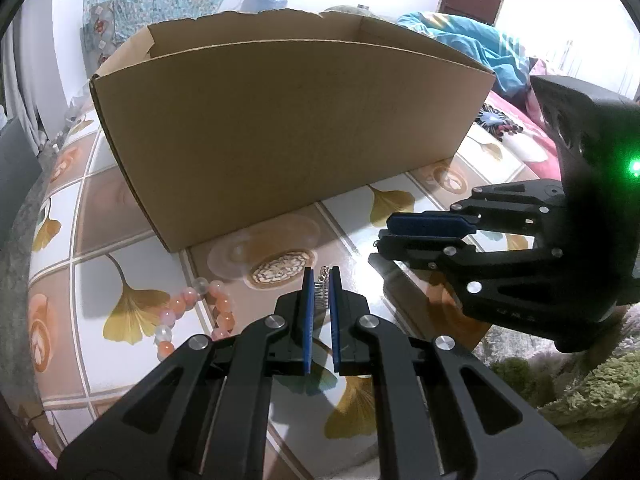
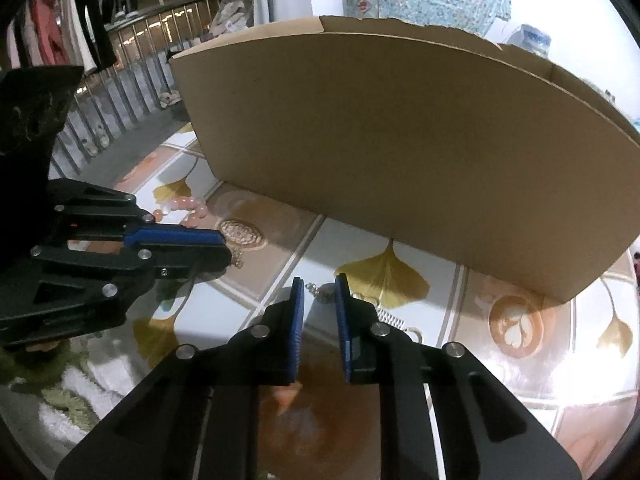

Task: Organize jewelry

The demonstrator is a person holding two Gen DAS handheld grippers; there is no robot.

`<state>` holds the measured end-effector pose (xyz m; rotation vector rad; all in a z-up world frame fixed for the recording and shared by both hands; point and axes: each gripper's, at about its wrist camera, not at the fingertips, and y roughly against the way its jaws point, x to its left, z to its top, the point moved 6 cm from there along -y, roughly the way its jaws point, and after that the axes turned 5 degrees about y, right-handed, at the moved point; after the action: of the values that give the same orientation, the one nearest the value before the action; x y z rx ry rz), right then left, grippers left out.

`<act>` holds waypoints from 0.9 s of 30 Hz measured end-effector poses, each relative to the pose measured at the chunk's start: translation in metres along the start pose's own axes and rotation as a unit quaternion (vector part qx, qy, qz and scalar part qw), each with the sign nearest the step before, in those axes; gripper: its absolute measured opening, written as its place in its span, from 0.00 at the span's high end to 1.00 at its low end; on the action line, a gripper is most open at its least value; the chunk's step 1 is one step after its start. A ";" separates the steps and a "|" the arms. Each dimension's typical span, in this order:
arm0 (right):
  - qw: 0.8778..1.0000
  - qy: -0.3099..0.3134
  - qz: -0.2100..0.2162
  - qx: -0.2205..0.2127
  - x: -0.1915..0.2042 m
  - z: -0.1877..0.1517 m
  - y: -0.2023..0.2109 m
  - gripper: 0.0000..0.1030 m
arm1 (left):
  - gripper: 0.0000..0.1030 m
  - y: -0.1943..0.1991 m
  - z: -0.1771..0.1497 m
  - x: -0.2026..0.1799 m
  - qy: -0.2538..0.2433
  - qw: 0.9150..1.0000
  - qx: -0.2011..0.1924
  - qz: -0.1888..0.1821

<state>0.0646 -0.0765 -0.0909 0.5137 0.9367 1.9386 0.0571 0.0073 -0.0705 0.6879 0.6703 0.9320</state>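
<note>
Holding a silver chain [image 1: 321,292] between its blue pads, our left hand-held gripper [image 1: 321,280] is clamped shut on it just above the worktop [image 1: 100,264], in front of the open cardboard box [image 1: 280,140]. Our right hand-held gripper [image 2: 319,286] has its jaws narrowed but not pressing; a second silver chain [image 2: 320,291] lies on the patterned surface at its fingertips, running off under the right finger. A pink and white bead bracelet [image 1: 192,308] lies on the worktop to the left of the left hand-held gripper, near the box's front wall.
</note>
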 end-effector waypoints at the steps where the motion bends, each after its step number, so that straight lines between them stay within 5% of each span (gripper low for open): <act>1: 1.000 0.001 -0.001 0.000 0.000 0.000 0.000 0.88 | 0.94 0.000 0.000 0.000 0.001 1.000 0.001 -0.002; 10: 1.000 0.003 0.019 -0.003 0.002 -0.002 0.003 0.98 | 0.94 -0.002 0.001 -0.002 -0.002 1.000 -0.002 -0.001; 27: 0.999 -0.002 0.032 -0.036 0.005 0.000 0.029 0.95 | 0.94 0.019 0.001 -0.011 -0.019 1.000 -0.021 0.013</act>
<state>0.0462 -0.0809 -0.0685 0.5120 0.8534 2.0199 0.0437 0.0054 -0.0527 0.6760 0.6086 0.9518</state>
